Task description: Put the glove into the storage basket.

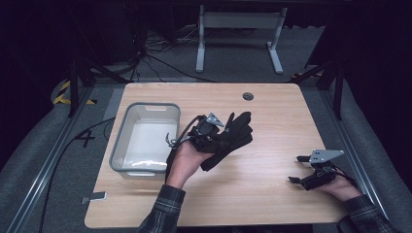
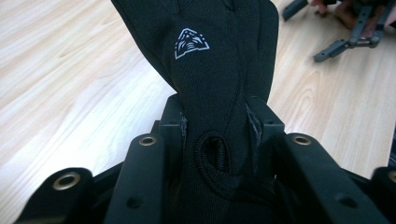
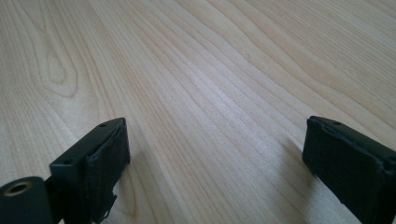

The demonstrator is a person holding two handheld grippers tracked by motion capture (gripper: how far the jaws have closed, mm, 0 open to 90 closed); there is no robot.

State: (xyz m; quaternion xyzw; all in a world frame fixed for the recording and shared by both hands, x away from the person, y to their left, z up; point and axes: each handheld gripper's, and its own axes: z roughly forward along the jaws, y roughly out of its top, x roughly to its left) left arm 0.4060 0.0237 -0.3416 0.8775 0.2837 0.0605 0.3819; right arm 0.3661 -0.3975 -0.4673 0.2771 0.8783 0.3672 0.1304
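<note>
A black glove (image 1: 236, 135) with a white triangular logo (image 2: 190, 43) is lifted off the wooden table (image 1: 277, 121) near its middle. My left gripper (image 1: 219, 134) is shut on the glove's cuff end, and the glove's fingers point away from the hand. In the left gripper view the glove (image 2: 210, 84) is pinched between both jaws, left gripper (image 2: 215, 123). My right gripper (image 1: 297, 169) rests low at the table's right front, open, with nothing between its jaws. In its own view the right gripper (image 3: 219, 149) frames bare wood. The right gripper (image 2: 348, 35) also appears far off.
A grey plastic bin (image 1: 124, 127) stands on the left part of the table, just left of my left hand. A round cable hole (image 1: 248, 96) sits near the far edge. A small grey clip (image 1: 96, 196) juts from the front left edge.
</note>
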